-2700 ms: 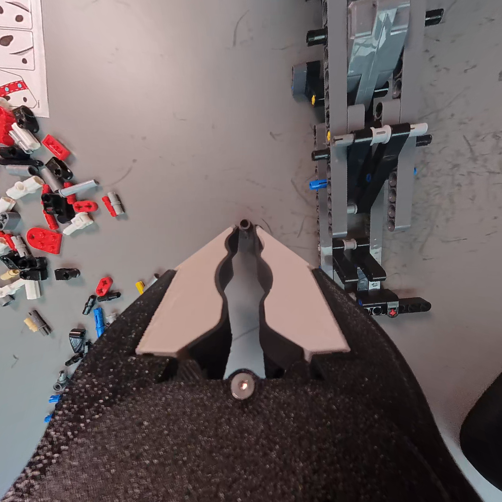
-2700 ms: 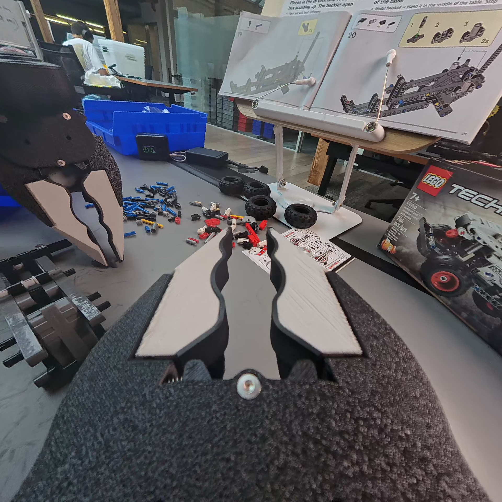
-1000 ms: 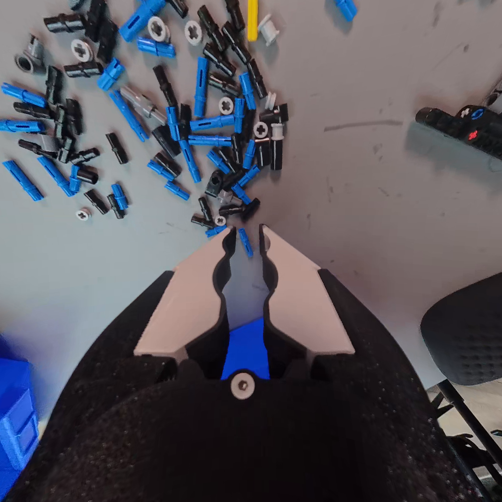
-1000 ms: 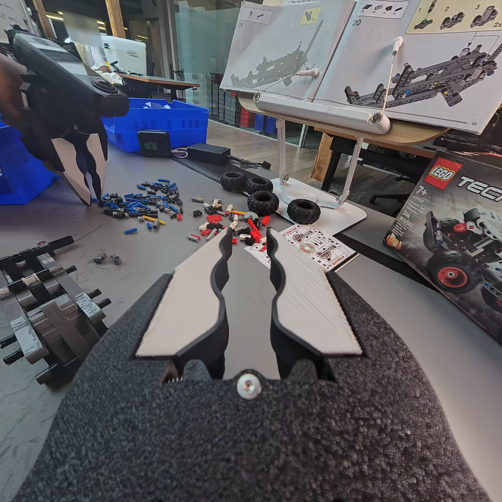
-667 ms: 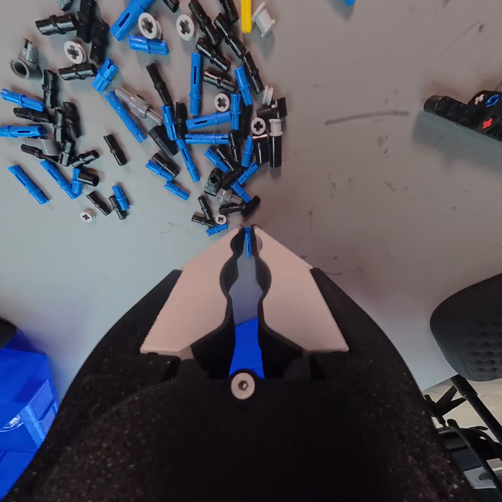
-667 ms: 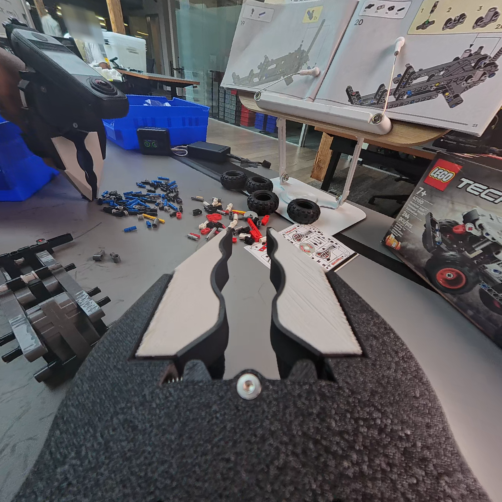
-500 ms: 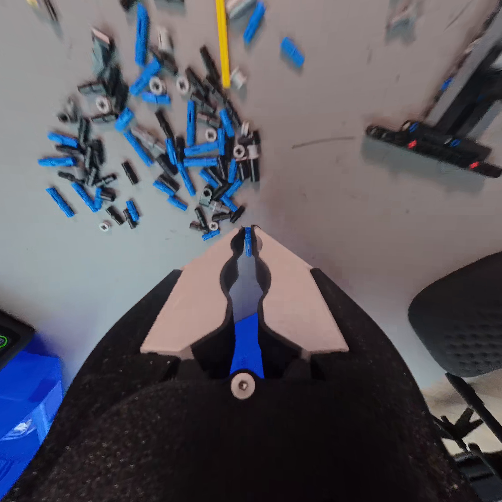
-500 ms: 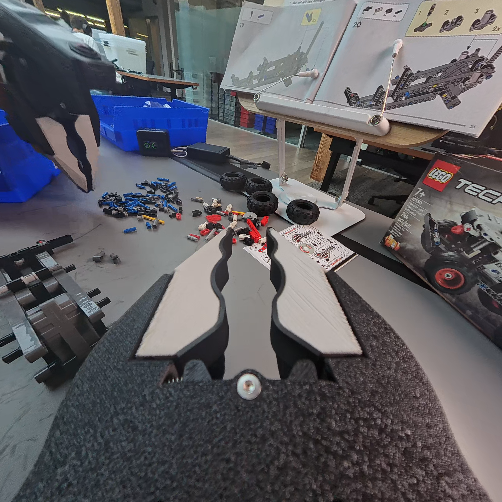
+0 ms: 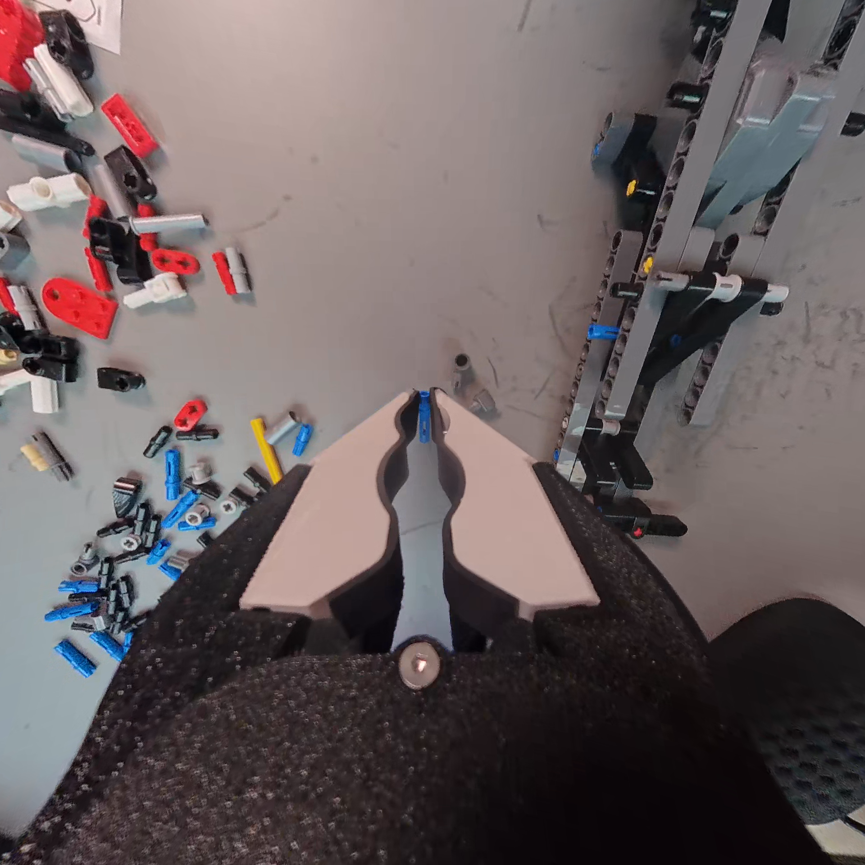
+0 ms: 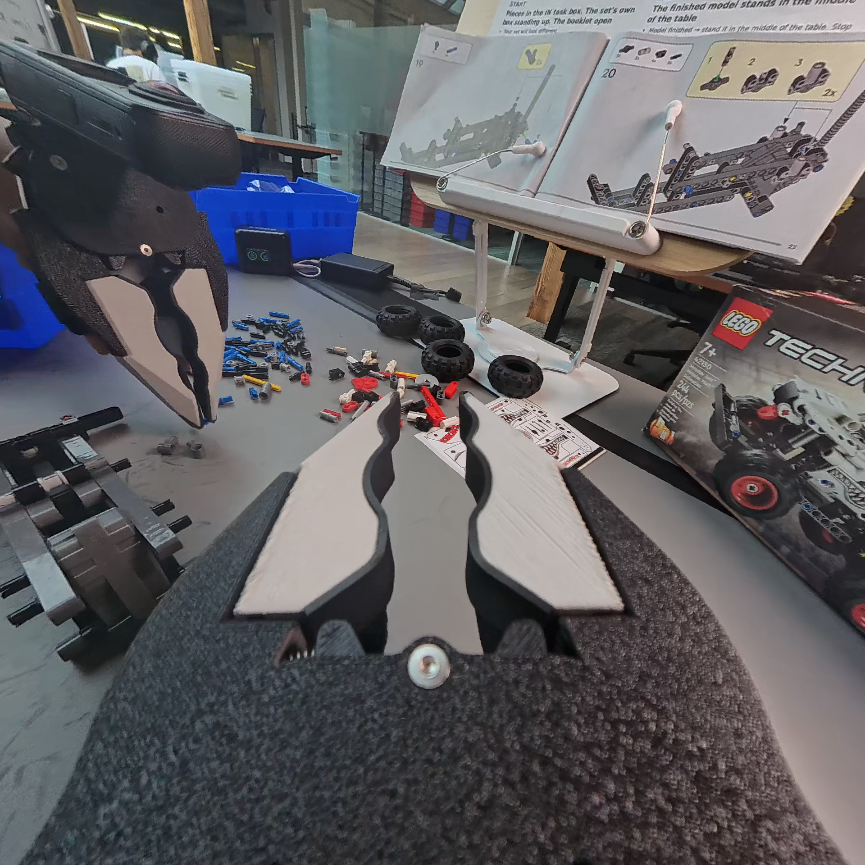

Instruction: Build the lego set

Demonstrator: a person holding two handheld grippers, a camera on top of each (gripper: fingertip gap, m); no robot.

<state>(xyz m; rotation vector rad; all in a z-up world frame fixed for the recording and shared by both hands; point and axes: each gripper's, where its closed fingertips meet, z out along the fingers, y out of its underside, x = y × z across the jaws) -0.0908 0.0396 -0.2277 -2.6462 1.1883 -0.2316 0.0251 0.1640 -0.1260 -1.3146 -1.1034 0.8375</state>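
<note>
My left gripper (image 9: pixel 425 393) is shut on a small blue pin (image 9: pixel 424 416), held lengthwise between its tips above the grey table. It also shows in the right wrist view (image 10: pixel 202 419), hovering left of the parts. The grey and black chassis (image 9: pixel 692 262) lies to its right; it shows at the left in the right wrist view (image 10: pixel 70 524). Two small grey connectors (image 9: pixel 470 384) lie just past the tips. My right gripper (image 10: pixel 428 402) is open and empty, low over the table.
Loose red, white and black parts (image 9: pixel 84 243) and blue and black pins (image 9: pixel 140 538) lie left. Black tyres (image 10: pixel 447 358), a sticker sheet (image 10: pixel 529 430), an instruction booklet on a stand (image 10: pixel 608 140), the set's box (image 10: pixel 772 421) and a blue bin (image 10: pixel 281 215) stand beyond. Left tips to right tips: about 20 cm.
My left gripper closed on a blue pin at the pin pile, lifted it, and carried it right to beside the chassis. The right gripper stayed still and open.
</note>
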